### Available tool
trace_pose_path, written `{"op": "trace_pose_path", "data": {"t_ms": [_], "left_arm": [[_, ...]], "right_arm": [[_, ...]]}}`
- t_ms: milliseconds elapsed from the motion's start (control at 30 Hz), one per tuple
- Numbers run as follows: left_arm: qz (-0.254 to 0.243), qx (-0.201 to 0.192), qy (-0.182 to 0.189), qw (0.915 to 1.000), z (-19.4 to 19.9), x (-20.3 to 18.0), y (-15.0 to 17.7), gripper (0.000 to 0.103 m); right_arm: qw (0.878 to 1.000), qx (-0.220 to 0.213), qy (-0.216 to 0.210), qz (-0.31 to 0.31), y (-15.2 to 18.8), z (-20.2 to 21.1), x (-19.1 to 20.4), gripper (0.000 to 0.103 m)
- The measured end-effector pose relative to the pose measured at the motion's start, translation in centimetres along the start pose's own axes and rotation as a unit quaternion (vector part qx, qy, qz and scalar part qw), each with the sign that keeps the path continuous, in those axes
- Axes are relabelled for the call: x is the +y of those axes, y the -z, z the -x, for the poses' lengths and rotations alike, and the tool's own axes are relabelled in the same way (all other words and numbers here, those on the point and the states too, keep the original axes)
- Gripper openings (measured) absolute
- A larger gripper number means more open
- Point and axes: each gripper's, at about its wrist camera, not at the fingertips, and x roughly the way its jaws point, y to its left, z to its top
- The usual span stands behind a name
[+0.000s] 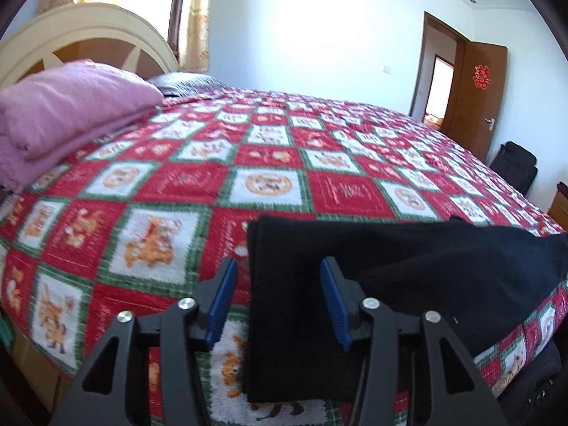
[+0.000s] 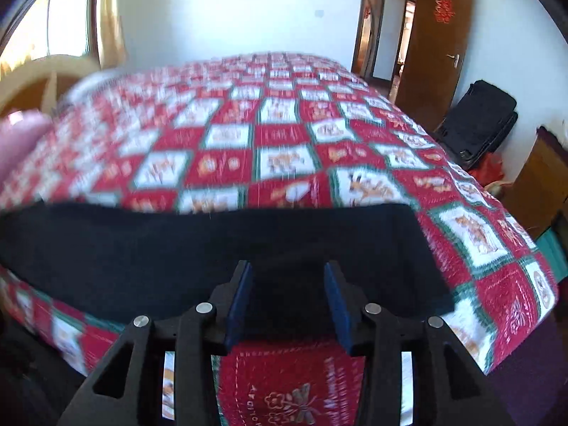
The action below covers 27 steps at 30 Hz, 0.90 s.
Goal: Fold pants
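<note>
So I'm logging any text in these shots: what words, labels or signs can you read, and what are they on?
"HOLIDAY": red square of the bedspread, right wrist view, near edge.
Red double-happiness paper sign: on the brown door.
Script on the other red squares: too blurred to read.
Black pants: no label visible.

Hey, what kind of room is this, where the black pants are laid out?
Most likely a home bedroom. The black pants lie on a bed covered by a red, white and green patchwork quilt, with a curved headboard, a folded pink blanket, and a wooden door beyond.
</note>
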Motion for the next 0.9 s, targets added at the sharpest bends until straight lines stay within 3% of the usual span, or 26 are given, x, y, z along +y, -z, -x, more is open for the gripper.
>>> {"op": "trace_pose_path", "data": {"t_ms": [133,233,433,567,667,900], "left_arm": [[-0.021,-0.014,-0.001,0.9997,1.1,-1.6,-0.6,0.065],[-0.043,-0.003,0.005,0.9991,0.9,-3.9,-0.7,0.065],[-0.073,0.035,0.016,0.9966,-1.2,-7.8,0.0,0.065],[-0.071,0.061,0.010,0.9956,-2.5,-8.0,1.1,0.065],[-0.064,0.061,0.016,0.9960,-2.4,-7.8,1.7,0.066],[-0.066,0.056,0.018,0.9960,-2.4,-7.9,1.9,0.069]], "right_arm": [[1.000,-0.001,0.021,0.018,0.8,0.4,0.4,0.045],[0.999,-0.002,0.040,0.004,0.2,1.3,0.8,0.045],[0.996,-0.034,-0.052,0.057,-0.3,2.1,8.4,0.045],[0.990,-0.002,-0.072,0.119,1.0,-0.6,13.9,0.045],[0.990,0.011,-0.060,0.125,2.6,-2.1,14.5,0.045],[0.990,0.020,-0.088,0.107,3.6,-1.5,13.1,0.045]]}}
